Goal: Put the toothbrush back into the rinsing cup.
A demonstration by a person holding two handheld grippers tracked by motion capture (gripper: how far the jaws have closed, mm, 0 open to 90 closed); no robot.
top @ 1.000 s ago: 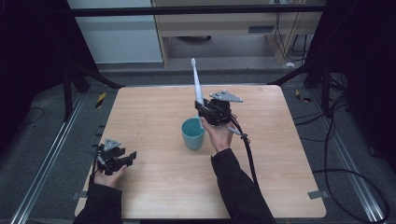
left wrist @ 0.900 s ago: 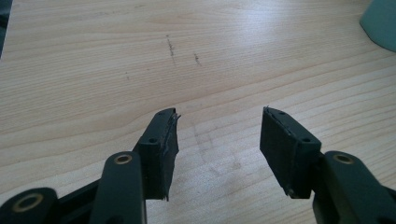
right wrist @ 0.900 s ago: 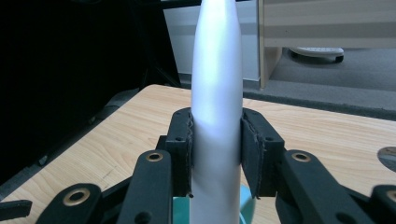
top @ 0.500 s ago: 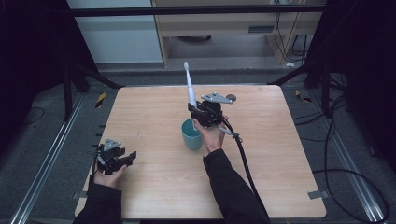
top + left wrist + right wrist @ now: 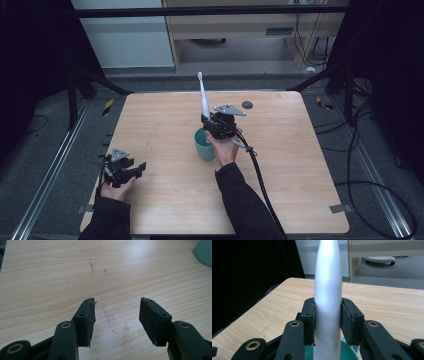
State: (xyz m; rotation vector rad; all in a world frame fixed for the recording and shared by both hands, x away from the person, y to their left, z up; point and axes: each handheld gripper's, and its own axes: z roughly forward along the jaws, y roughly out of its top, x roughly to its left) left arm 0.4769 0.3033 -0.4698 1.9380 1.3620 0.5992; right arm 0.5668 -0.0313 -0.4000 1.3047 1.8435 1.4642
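Observation:
My right gripper (image 5: pixel 210 122) (image 5: pixel 327 322) is shut on a white electric toothbrush (image 5: pixel 203 97) (image 5: pixel 328 297), held upright with its brush head on top. Its lower end hangs just over the mouth of a teal cup (image 5: pixel 204 145) (image 5: pixel 347 351) that stands near the middle of the wooden table (image 5: pixel 280 165). Whether the toothbrush touches the cup I cannot tell. My left gripper (image 5: pixel 137 169) (image 5: pixel 117 315) rests low at the table's front left, open, with bare wood between its fingers. An edge of the teal cup (image 5: pixel 203 252) shows at the top right of the left gripper view.
A small dark round disc (image 5: pixel 247 104) lies on the table behind the right gripper. The right gripper's cable (image 5: pixel 260 175) trails back across the table. Metal rails and a dark frame (image 5: pixel 60 160) border the table, and a pale cabinet (image 5: pixel 235 30) stands beyond the far edge.
My right gripper has carried the toothbrush left and down until it is over the teal cup. The left gripper has stayed where it was.

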